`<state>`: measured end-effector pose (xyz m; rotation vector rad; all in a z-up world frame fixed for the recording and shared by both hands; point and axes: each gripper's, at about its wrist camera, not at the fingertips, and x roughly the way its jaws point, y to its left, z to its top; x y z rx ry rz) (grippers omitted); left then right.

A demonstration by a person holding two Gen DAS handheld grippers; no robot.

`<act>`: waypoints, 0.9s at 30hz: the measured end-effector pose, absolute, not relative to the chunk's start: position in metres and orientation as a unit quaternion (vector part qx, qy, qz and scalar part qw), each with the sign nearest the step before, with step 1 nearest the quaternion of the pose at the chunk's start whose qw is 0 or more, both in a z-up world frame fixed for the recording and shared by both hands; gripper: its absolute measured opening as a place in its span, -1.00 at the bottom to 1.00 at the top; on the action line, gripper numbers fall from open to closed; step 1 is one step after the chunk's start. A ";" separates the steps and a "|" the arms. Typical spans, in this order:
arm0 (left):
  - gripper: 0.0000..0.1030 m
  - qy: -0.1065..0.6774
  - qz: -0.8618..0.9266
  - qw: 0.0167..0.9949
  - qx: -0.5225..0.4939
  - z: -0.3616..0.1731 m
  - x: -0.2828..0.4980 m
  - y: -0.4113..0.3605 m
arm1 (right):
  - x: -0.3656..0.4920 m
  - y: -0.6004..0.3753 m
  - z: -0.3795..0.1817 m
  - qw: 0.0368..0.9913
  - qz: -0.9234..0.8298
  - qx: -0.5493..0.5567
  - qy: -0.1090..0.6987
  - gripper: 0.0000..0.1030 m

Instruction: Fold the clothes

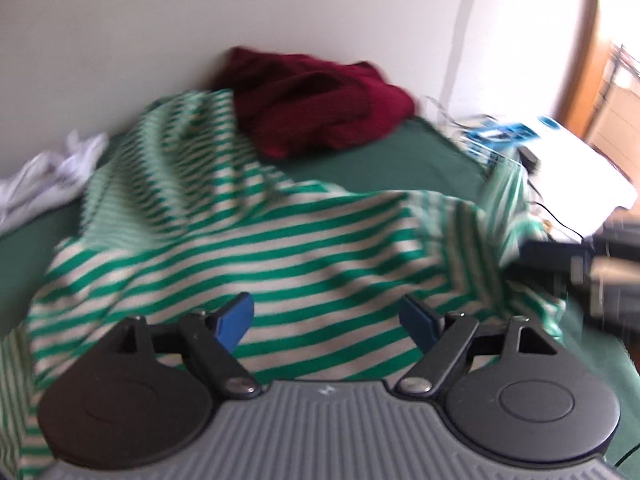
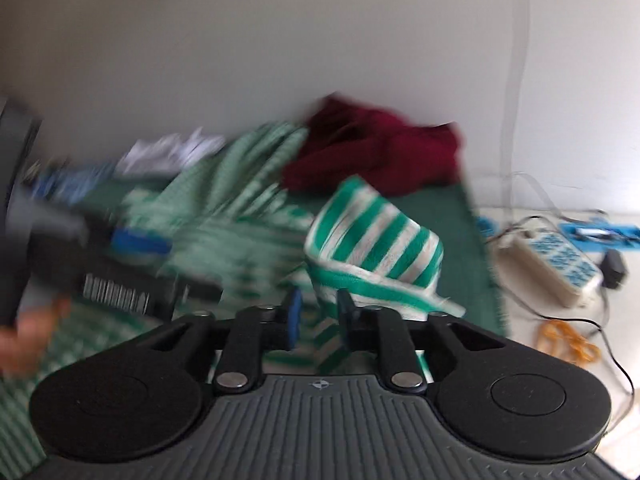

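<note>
Right wrist view: right gripper (image 2: 318, 316) has its blue fingers (image 2: 295, 312) set narrowly apart with a fold of the green-and-cream striped top (image 2: 376, 240) running down between them; blur hides whether the pads actually press the cloth, so a pinch cannot be told, though that corner stands raised off the surface, likely lifted to be carried over for a fold. Left wrist view: left gripper (image 1: 328, 316) has its fingers (image 1: 236, 320) spread wide, released, nothing between them, hovering just above the near body of the striped top, probably ready to pin or take the opposite edge. The top lies spread and rumpled across the green mat (image 1: 380, 160), one end trailing toward the wall, near hem bunched at the lower left of the left view. A dark red garment (image 1: 320, 108) sits heaped at the back touching the top's far part; a white garment (image 1: 48, 176) lies against the wall beside it. Open mat shows between the red heap and the raised corner, the best room for laying a fold. Mat's right edge is near the right gripper; just past it on the floor are a power strip (image 2: 556, 264), cables (image 2: 568, 320) and an orange loop (image 2: 568, 340), a snag risk.
</note>
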<state>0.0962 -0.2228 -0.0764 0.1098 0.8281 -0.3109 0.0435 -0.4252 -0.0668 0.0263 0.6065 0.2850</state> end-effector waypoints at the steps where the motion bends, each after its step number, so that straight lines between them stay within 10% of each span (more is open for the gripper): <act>1: 0.58 0.407 -0.148 0.900 0.039 -0.077 0.097 -0.213 | 0.040 -0.419 -0.069 0.943 0.150 0.006 0.297 -0.38; 15: 0.57 0.427 -0.224 0.875 -0.037 -0.097 0.138 -0.253 | 0.070 -0.524 -0.115 0.883 0.128 0.322 0.317 -0.33; 16: 0.44 0.434 -0.226 0.871 -0.041 -0.101 0.144 -0.256 | 0.067 -0.524 -0.115 0.884 0.126 0.322 0.314 -0.85; 17: 0.26 0.439 -0.228 0.868 -0.039 -0.103 0.149 -0.260 | 0.060 -0.521 -0.108 0.894 0.123 0.309 0.299 -0.93; 23: -0.68 0.432 -0.247 0.867 -0.011 -0.103 0.157 -0.272 | 0.018 -0.505 -0.073 0.910 0.215 0.244 0.256 -0.93; 27: -0.77 0.440 -0.251 0.861 -0.044 -0.098 0.161 -0.263 | -0.005 -0.460 -0.075 0.881 0.317 0.085 0.341 -0.86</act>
